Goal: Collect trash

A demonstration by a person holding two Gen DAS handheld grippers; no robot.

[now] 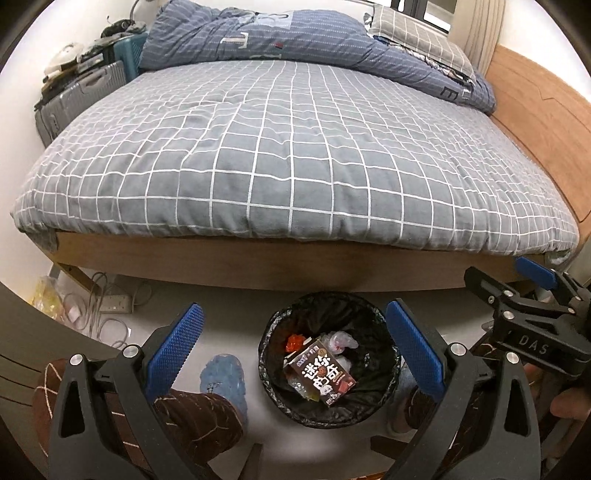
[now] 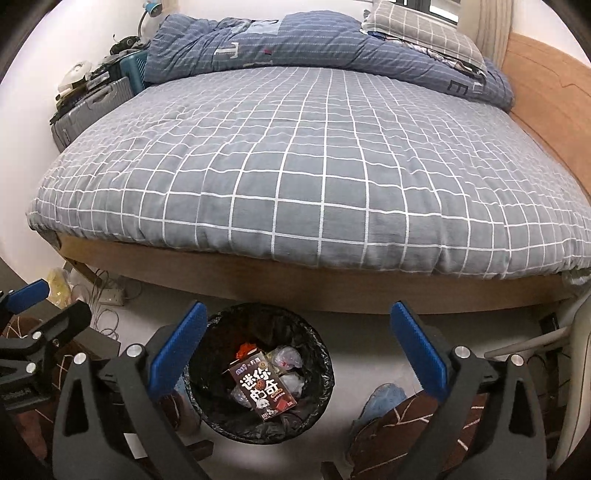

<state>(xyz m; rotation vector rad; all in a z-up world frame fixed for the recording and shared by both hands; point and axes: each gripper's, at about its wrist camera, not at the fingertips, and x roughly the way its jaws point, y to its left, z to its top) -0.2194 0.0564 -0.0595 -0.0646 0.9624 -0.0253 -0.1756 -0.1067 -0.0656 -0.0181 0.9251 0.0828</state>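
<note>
Trash bin (image 1: 328,360), black liner, on floor by bed's (image 1: 295,155) near edge: holds brown snack box (image 1: 322,376), wrappers. Left gripper (image 1: 295,347), right gripper (image 2: 295,347): both wide open, empty. Bed, floor show no loose trash; collection looks approx. done.

Grey white-checked bedspread (image 1: 295,155), striped blue quilt (image 1: 258,40), black-lined bin (image 1: 328,410) with a brown carton (image 1: 321,374).

One bin (image 1: 330,360) stood on the floor by the bed's (image 1: 295,155) near edge, holding one box (image 1: 322,376). There were two grippers, one suitcase (image 1: 79,99), one pillow (image 1: 417,31).
</note>
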